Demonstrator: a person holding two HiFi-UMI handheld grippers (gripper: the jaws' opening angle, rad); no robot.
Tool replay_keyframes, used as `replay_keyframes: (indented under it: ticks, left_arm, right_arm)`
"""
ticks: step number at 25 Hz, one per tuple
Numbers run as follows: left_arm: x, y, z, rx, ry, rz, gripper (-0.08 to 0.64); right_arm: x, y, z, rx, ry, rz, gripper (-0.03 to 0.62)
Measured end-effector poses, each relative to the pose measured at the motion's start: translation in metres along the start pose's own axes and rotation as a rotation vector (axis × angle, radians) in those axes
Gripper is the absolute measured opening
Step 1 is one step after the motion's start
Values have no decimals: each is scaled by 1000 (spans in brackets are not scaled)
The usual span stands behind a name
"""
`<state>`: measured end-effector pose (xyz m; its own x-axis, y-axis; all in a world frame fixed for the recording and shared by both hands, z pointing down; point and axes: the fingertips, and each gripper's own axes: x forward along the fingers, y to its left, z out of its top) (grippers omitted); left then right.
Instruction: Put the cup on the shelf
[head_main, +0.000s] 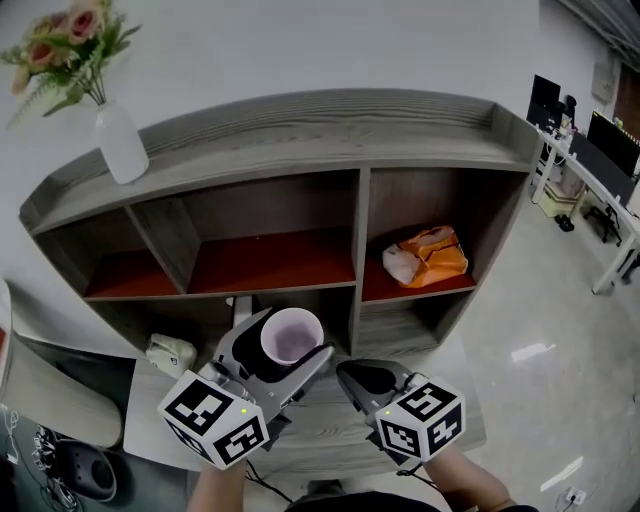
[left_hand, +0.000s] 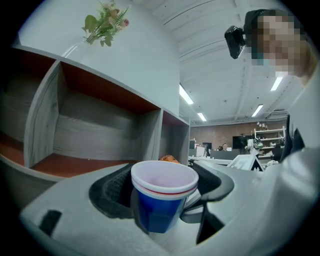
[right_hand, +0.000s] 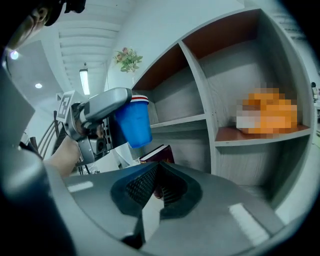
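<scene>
Left gripper (head_main: 283, 352): clamped on upright blue cup (head_main: 291, 334), in front of grey shelf (head_main: 300, 140). Right gripper (head_main: 360, 378): jaws together, empty, just beside. Orange bag (head_main: 428, 257): upper right compartment.

Matt grey wood-grain shelf (head_main: 300, 125), glossy blue plastic cup (left_hand: 162, 205), smooth white vase (head_main: 120, 145)

You faced a white wall (head_main: 300, 50). Glossy pale floor (head_main: 540, 330) lay right; white desks (head_main: 612, 205) carried dark monitors (head_main: 612, 140). Ceiling strip lights (left_hand: 186, 95) were lit.
</scene>
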<state>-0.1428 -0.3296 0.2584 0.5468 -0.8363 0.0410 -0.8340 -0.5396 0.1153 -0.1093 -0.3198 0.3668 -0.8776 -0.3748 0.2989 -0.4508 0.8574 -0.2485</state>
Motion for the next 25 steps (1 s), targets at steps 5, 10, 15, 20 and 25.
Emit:
replay_keyframes:
  ticks: [5, 10, 15, 20, 25]
  left_arm:
    - [12, 22, 16, -16, -13, -42, 365]
    - [20, 41, 35, -13, -31, -70, 365]
    - [25, 58, 55, 2, -57, -89, 365]
    - [33, 78, 65, 14, -63, -78, 365]
    - [44, 104, 67, -2, -50, -63, 365]
  right_arm:
    - [14, -9, 12, 9, -2, -23, 2]
    - [28, -16, 19, 20, 2, -46, 2]
    - [39, -21, 20, 30, 10, -66, 2]
    - [49, -25, 17, 40, 27, -74, 2]
    - [58, -27, 15, 39, 43, -83, 2]
